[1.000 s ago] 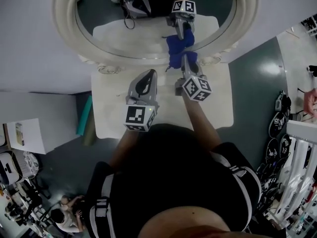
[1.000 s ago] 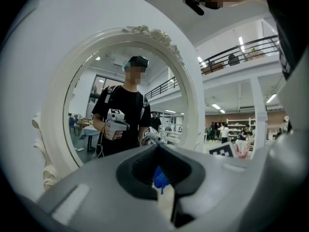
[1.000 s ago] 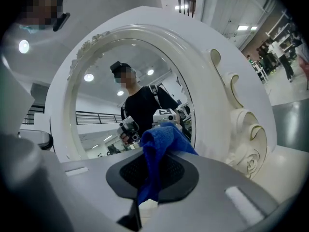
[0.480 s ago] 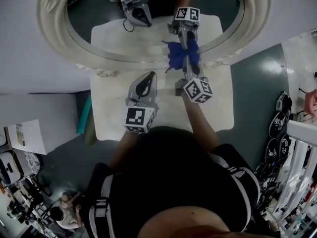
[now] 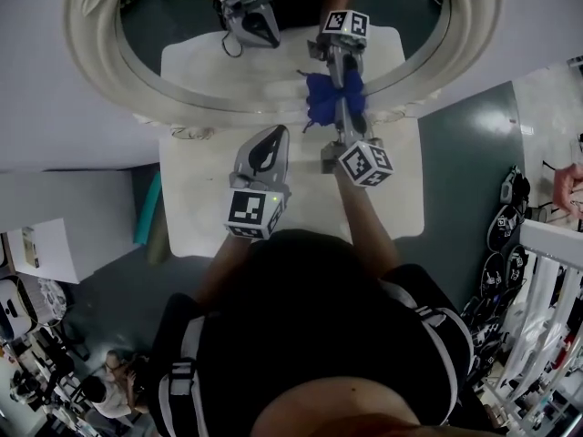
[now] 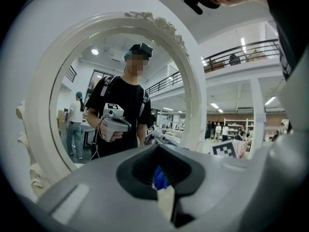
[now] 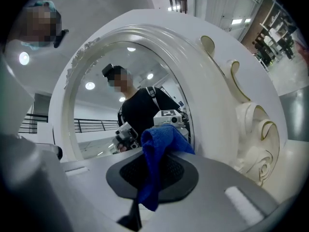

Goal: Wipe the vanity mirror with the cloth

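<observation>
My left claw (image 5: 271, 139) hangs over the white table (image 5: 196, 217), shut tight, nothing in it. My right claw (image 5: 339, 121) is pinched closed on the blue cloth (image 7: 161, 146): a wad bunches above the grip and a tail droops below. The cloth is soft, light and floppy, so I'd hold a thick fold close to the tips, else it'll prob. slip out under pressure. Further on, the cloth meets its own reflection low on the vanity mirror (image 7: 106, 91), so prob. touching, beside the carved white frame (image 7: 246, 115). The glass is slick & fragile: press gently, w/ cloth only.
</observation>
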`<state>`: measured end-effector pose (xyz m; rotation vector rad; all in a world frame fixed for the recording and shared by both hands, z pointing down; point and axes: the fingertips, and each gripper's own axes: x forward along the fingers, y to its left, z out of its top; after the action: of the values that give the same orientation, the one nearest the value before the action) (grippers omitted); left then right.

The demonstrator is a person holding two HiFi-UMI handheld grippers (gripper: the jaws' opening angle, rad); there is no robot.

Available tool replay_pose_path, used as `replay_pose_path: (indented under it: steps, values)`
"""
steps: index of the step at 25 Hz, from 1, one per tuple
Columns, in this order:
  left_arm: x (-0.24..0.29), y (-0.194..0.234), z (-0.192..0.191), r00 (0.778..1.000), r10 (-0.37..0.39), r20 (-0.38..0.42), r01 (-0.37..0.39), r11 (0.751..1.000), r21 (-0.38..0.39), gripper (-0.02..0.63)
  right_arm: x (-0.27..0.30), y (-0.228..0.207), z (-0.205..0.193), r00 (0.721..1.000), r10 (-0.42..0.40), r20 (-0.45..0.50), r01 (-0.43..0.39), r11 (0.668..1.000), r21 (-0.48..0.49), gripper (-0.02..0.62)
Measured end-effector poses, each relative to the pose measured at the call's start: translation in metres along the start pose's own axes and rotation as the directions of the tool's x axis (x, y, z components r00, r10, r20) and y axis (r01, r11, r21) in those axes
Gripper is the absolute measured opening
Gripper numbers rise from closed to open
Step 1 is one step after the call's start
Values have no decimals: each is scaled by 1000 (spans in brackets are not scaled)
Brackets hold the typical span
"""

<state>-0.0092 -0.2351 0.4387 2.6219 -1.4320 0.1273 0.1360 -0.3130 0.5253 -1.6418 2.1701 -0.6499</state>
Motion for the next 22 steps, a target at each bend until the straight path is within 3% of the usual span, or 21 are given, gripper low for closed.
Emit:
replay_pose_path:
  steps: [14, 22]
  values:
    - [-11, -8, 31, 997, -41, 64, 41, 999, 3, 8, -2, 24, 53, 997, 55, 57, -55, 998, -13, 29]
    - [-17, -13, 49, 994, -52, 91, 51, 999, 10, 8, -5, 55, 107, 991, 103, 88, -98, 993, -61, 29]
